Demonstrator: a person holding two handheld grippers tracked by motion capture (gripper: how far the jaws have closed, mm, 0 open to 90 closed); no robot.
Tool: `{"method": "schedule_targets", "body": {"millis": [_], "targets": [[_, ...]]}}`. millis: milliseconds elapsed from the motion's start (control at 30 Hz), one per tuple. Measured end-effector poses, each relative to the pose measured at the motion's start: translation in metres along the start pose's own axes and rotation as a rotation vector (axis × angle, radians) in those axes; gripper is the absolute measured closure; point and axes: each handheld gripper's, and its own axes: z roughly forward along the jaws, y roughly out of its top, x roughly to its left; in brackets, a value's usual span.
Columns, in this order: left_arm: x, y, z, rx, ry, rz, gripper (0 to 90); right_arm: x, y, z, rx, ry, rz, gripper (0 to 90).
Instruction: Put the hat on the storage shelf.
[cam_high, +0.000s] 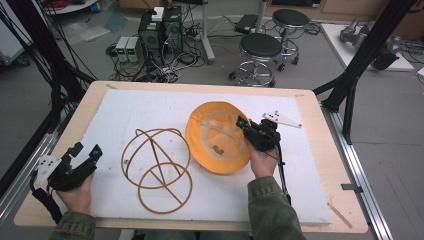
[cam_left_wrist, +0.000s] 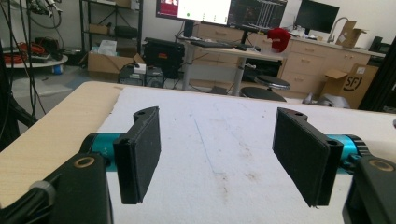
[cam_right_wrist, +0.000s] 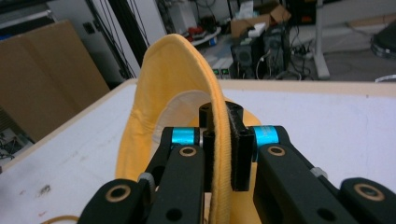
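White foam sheet (cam_high: 150, 107) on a wooden table (cam_high: 320, 150), in a cluttered lab with stools (cam_high: 260, 47) and computers (cam_high: 160, 30) beyond.
At left, the left gripper (cam_high: 86, 152) hovers with jaws wide apart, holding nothing; the wire frame (cam_high: 157, 167) lies mid-sheet; the right gripper (cam_right_wrist: 219, 135) is clamped on the yellow hat (cam_right_wrist: 175, 84) (its brim, lifted edgewise).
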Motion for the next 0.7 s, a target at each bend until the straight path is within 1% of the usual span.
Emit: {"method": "schedule_targets", "body": {"millis": [100,167,233,300,333,400,467,633,700], "targets": [[0.000,0.000,0.000,0.002,0.000,0.000,32.6,0.003,0.002,-0.004,-0.052,0.010,-0.015,86.2],[0.000,0.000,0.000,0.002,0.000,0.000,32.7,0.004,0.004,-0.006,-0.089,0.000,-0.017,86.2],[0.000,0.000,0.000,0.002,-0.001,0.000,32.7,0.005,0.006,-0.009,-0.140,0.011,-0.002,86.1],[0.000,0.000,0.000,0.001,-0.002,0.000,32.7,0.005,0.007,-0.012,-0.193,0.016,-0.004,86.2],[0.000,0.000,0.000,0.002,-0.001,0.000,32.7,0.006,0.008,-0.012,-0.199,0.016,0.001,86.2],[0.000,0.000,0.000,0.002,-0.001,-0.002,32.8,0.006,0.009,-0.015,-0.233,0.023,0.007,86.1],[0.000,0.000,0.001,0.001,-0.003,-0.004,32.8,0.007,0.011,-0.017,-0.262,0.038,0.020,86.1],[0.000,0.000,0.001,0.003,-0.004,0.000,32.8,0.009,0.015,-0.021,-0.320,0.060,0.014,86.1],[0.000,0.000,0.001,0.002,-0.005,-0.001,32.7,0.011,0.017,-0.022,-0.331,0.062,0.007,86.1]]}}
